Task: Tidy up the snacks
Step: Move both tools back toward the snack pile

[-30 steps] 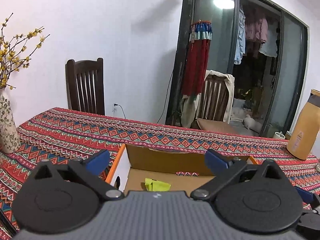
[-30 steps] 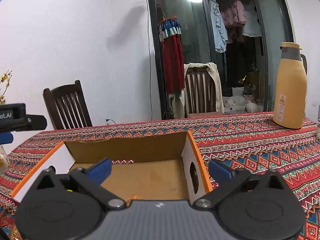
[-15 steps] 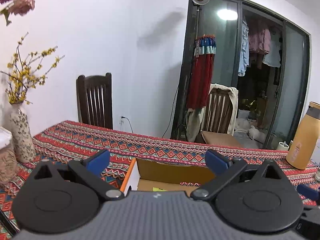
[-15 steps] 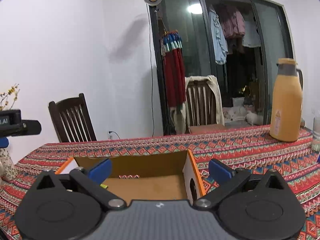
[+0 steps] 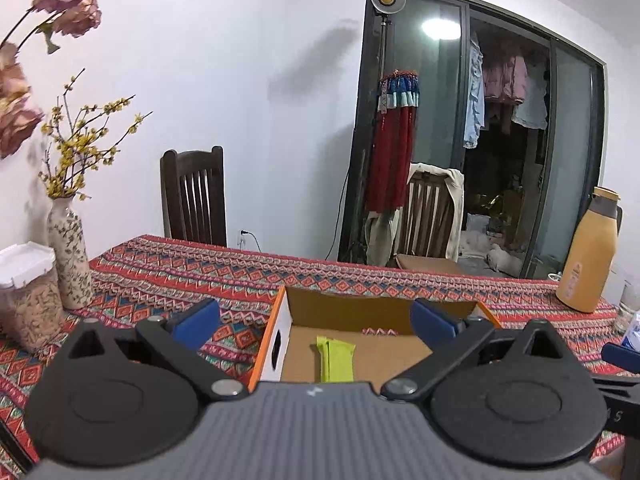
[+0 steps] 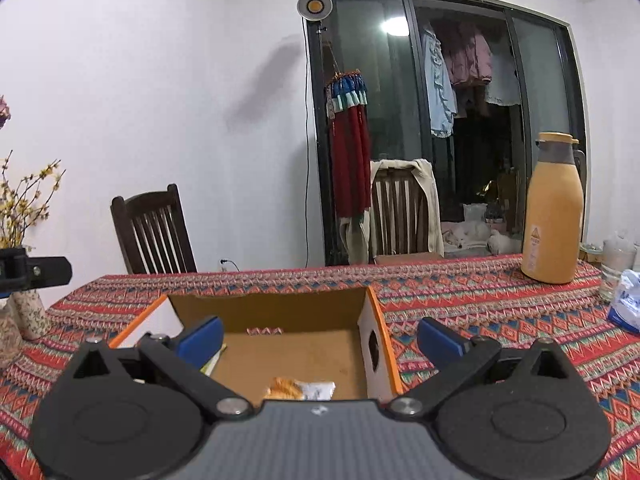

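right gripper (image 6: 318, 338) hanging with jaws spread wide, holding nothing | cardboard box (image 6: 280, 312) lying open at 12 o'clock | orange-and-white snack packet (image 6: 300, 390) lying inside near edge | yellow thermos (image 6: 554, 212) standing at 2 o'clock on patterned tablecloth (image 6: 500, 300)

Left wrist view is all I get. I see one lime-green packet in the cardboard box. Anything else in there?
Observer: Yes. The right wrist view shows an orange-and-white snack packet lying on the floor of the cardboard box, at its near end. Your gripper body hides it.
Operator: Right gripper holding anything?
Observer: No. The right gripper is open, its fingers wide apart with nothing between them.
Operator: Can't see the box's right wall. Anything on it?
Observer: It stands upright and has a round handle hole cut through it.
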